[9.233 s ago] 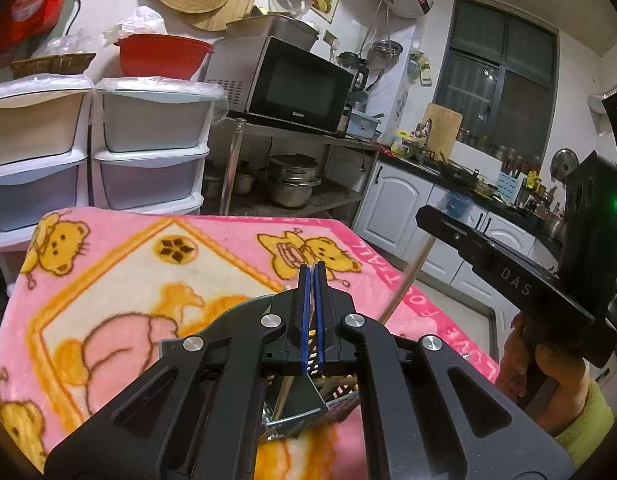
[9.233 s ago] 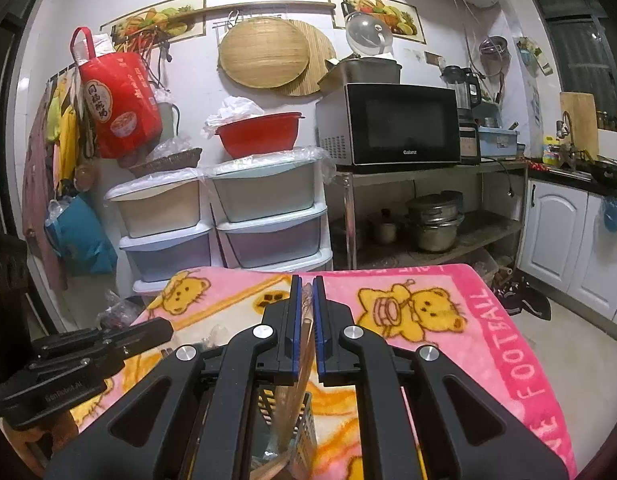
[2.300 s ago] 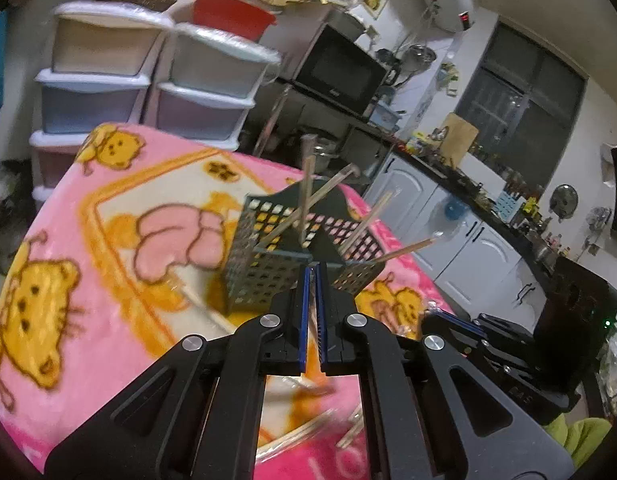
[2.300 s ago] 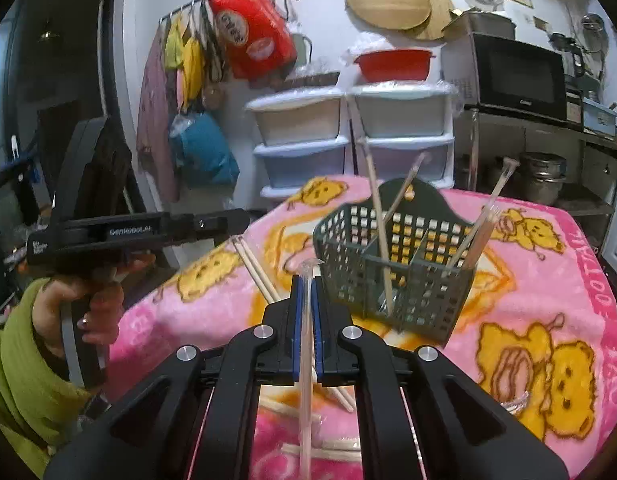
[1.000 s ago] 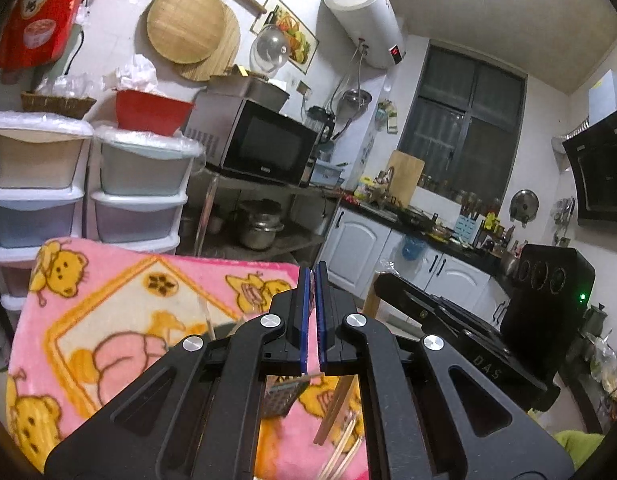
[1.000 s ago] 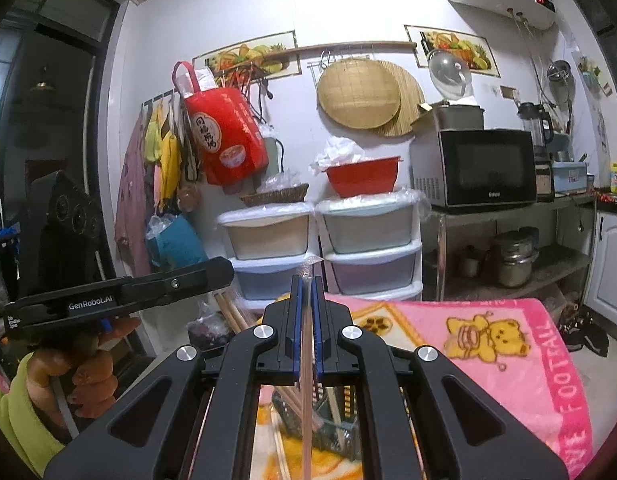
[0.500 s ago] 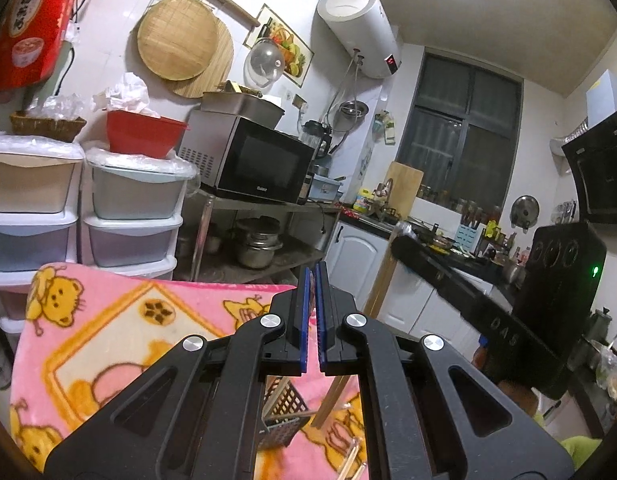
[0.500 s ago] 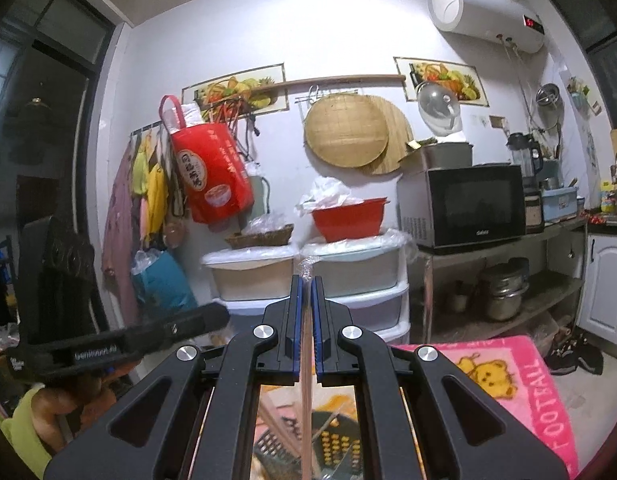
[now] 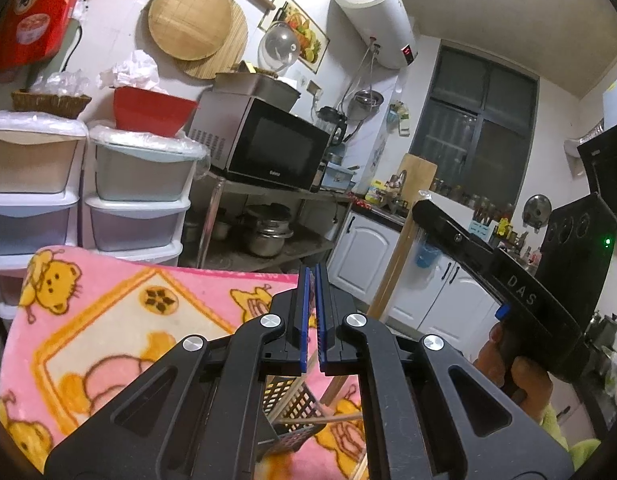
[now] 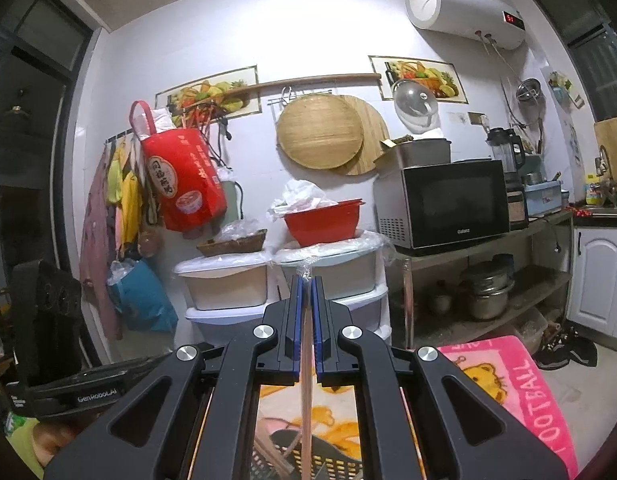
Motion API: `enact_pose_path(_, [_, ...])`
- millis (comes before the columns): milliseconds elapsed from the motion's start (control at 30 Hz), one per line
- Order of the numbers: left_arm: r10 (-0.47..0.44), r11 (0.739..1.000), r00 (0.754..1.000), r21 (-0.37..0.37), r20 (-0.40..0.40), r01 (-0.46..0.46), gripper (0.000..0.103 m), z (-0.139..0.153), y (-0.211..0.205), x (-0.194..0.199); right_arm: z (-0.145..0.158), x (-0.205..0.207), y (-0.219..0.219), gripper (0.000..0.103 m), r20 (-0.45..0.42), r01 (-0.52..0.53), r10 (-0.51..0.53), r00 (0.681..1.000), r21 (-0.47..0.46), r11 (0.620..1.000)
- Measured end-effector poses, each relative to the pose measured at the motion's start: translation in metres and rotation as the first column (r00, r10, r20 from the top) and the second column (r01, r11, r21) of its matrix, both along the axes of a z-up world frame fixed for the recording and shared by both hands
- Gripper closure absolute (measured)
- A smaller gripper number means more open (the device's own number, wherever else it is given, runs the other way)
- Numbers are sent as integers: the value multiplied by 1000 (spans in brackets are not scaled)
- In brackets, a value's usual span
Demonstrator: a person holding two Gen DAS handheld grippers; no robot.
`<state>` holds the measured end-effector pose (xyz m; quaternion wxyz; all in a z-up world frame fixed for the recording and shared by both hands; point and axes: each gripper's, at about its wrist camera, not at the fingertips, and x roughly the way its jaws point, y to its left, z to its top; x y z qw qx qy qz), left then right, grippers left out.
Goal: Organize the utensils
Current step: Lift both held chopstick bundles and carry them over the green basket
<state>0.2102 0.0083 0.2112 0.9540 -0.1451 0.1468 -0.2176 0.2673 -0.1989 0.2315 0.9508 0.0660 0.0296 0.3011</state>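
The left gripper point(image 9: 311, 316) is closed on nothing above the basket point(image 9: 292, 408) on the pink blanket point(image 9: 108, 320), while the right gripper point(image 10: 304, 320) pinches a wrapped chopstick point(image 10: 305, 384) that may snag the basket's rim and tip it.

- utensil basket point(image 9: 292, 404) mostly hidden behind left gripper point(image 9: 311, 276) frame; contents unclear.
- chopstick point(image 10: 306, 392) lower end cut off by bottom edge.
- hand point(image 9: 516, 372) partly cut off, lower right.

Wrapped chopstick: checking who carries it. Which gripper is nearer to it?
Right. The right gripper is shut on the wrapped chopstick; the left gripper, shut and empty, is apart to its left.
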Motion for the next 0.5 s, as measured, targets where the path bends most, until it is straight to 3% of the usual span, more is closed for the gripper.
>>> enact_pose_path(500, [12, 999, 1000, 33, -25, -11, 102, -33, -12, 18, -40, 27, 8, 98, -34, 41, -42, 999, -27, 999])
